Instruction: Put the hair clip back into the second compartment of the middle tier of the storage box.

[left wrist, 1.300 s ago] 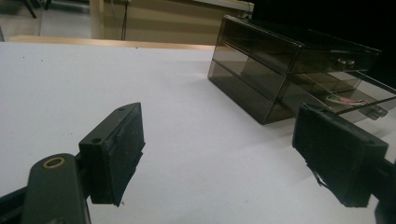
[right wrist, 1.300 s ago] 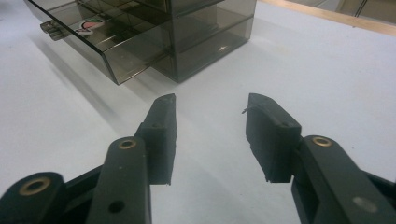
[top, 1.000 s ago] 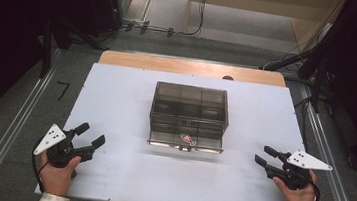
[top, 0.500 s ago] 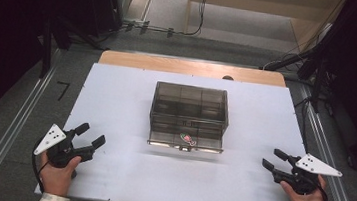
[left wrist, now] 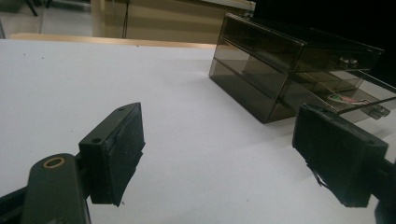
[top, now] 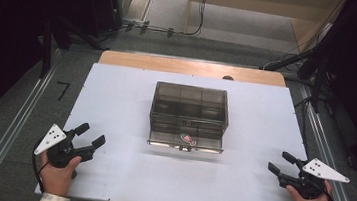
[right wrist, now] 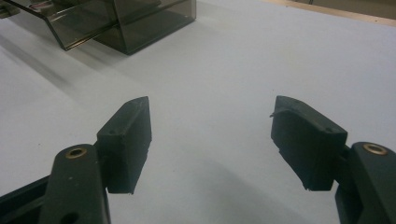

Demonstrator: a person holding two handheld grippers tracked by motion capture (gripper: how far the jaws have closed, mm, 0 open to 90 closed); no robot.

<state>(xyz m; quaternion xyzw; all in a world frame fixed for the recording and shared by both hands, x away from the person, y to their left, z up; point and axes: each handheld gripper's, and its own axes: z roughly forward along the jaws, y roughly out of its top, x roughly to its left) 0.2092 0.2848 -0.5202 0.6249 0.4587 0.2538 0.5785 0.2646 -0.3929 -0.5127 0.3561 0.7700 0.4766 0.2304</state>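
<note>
High view is showing the smoky clear drawer box (top: pixel 189 115) sitting mid-table on the white board (top: pixel 116 104), its bottom drawer (top: pixel 186 139) jutting toward the person. Both grippers are resting well apart from it — the left gripper (top: pixel 90 136) is gaping wide with nothing between its jaws, and the right gripper (top: pixel 281 162), jaws having just been opening, is standing wide and empty too.

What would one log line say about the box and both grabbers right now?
box: smoky drawer box mid-table, bottom drawer slightly out | left gripper: open, empty | right gripper: jaws just opened, empty, apart from box

high view: overhead, facing forward-down | gripper views: low, close, facing drawer box (top: pixel 189 116) | shared: white table (top: pixel 116 104)
</note>
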